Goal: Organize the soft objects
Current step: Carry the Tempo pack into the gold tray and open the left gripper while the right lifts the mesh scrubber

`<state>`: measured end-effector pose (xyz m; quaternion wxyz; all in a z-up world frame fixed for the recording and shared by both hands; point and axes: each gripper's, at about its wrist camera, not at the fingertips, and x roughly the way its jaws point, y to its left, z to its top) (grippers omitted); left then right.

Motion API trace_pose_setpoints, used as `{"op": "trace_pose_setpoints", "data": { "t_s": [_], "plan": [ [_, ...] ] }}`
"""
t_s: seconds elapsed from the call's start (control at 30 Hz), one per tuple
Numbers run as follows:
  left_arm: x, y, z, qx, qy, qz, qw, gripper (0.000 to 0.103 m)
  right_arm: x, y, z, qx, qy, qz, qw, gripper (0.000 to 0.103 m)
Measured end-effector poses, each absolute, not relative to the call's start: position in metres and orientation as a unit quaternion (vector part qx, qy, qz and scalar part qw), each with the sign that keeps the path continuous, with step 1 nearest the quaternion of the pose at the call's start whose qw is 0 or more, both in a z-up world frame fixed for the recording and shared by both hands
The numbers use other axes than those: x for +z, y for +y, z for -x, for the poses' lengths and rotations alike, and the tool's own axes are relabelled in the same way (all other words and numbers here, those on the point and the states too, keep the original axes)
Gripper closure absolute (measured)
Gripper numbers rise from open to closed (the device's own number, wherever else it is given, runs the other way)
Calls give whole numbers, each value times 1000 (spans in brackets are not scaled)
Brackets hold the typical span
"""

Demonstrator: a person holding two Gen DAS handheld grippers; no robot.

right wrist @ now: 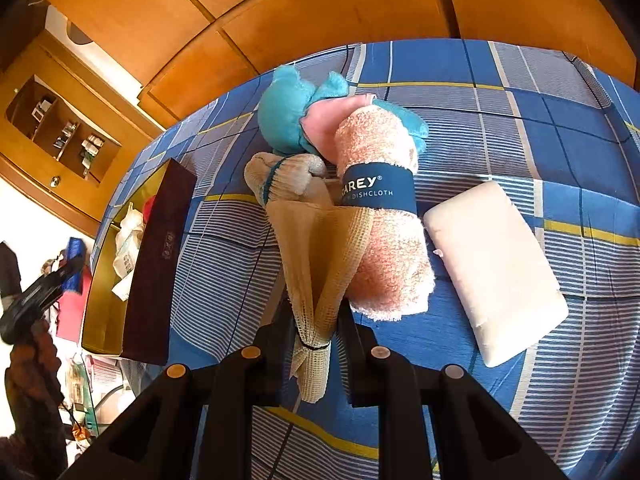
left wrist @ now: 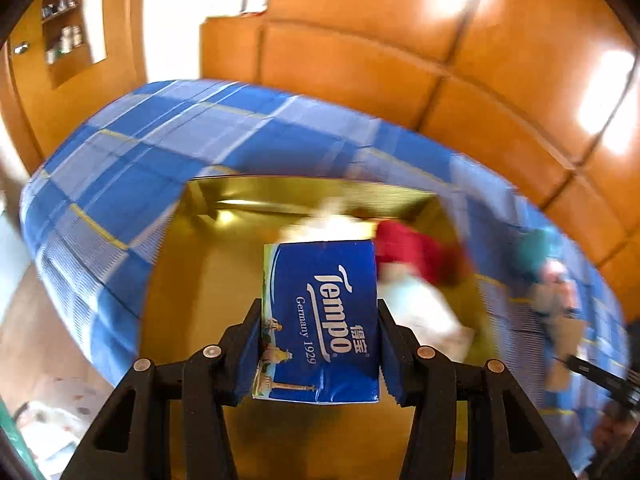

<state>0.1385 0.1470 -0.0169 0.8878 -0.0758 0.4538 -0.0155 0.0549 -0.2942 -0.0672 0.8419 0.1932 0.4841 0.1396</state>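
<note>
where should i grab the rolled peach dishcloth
Grip the rolled peach dishcloth across its near half, below the blue paper band, coming from above. A beige mesh cloth crowds its left side and a white sponge lies close on its right.

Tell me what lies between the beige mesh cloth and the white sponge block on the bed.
The pink rolled dishcloth with its blue paper band lies between the beige mesh cloth and the white sponge block; this shows in the right wrist view.
</note>
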Motion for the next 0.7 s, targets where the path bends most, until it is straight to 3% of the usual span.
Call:
{"op": "trace_pose_setpoints", "data": {
  "t_s": [0.3, 0.7],
  "plan": [
    [-58, 166, -198, 39, 493, 46, 868, 51, -68, -294, -55, 139, 484, -196, 842, 85],
    [-75, 164, -229, 49, 507, 26, 860, 49, -68, -294, -56, 139, 484, -196, 842, 85]
  ]
}}
